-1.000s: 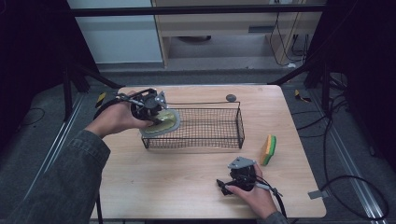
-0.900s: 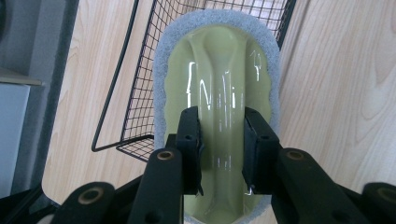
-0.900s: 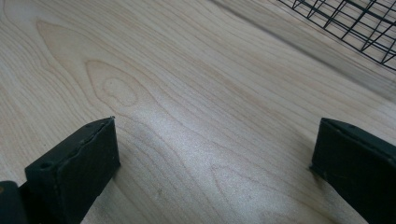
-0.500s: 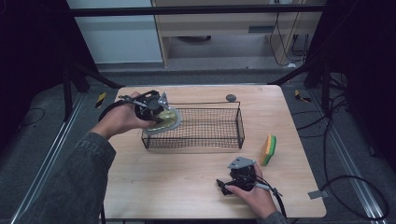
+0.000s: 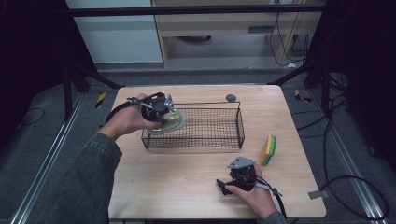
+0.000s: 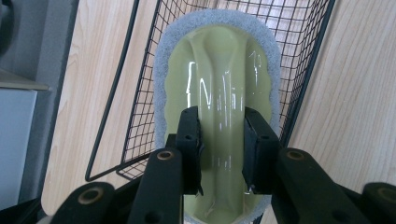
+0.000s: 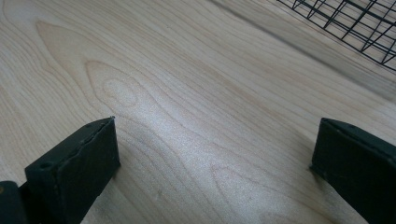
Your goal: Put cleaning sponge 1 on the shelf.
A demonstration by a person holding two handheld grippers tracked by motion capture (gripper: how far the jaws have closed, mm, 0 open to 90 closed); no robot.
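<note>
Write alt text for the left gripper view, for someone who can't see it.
Two black fingers clamp the raised middle ridge of a pale yellow-green scrubber with a grey foam rim, held over the end of a black wire basket. Light wooden table shows on both sides.

In the high view, the left claw (image 5: 161, 113) is mostly covered by the hand (image 5: 128, 120) around it, so how its jaws stand cannot be read there. The pale green scrubber (image 5: 170, 121) is partly hidden behind that claw and the wire basket (image 5: 205, 140). In the left gripper view the scrubber (image 6: 219, 84) runs off the picture at 6 o'clock, and the basket (image 6: 140, 93) is cut at 12 o'clock. A small dark round thing (image 5: 230, 97) on the desk (image 5: 187, 186), at 12 o'clock of the basket, is too small to identify. In the right gripper view the basket (image 7: 355, 23) is cut off at 1 o'clock.
</note>
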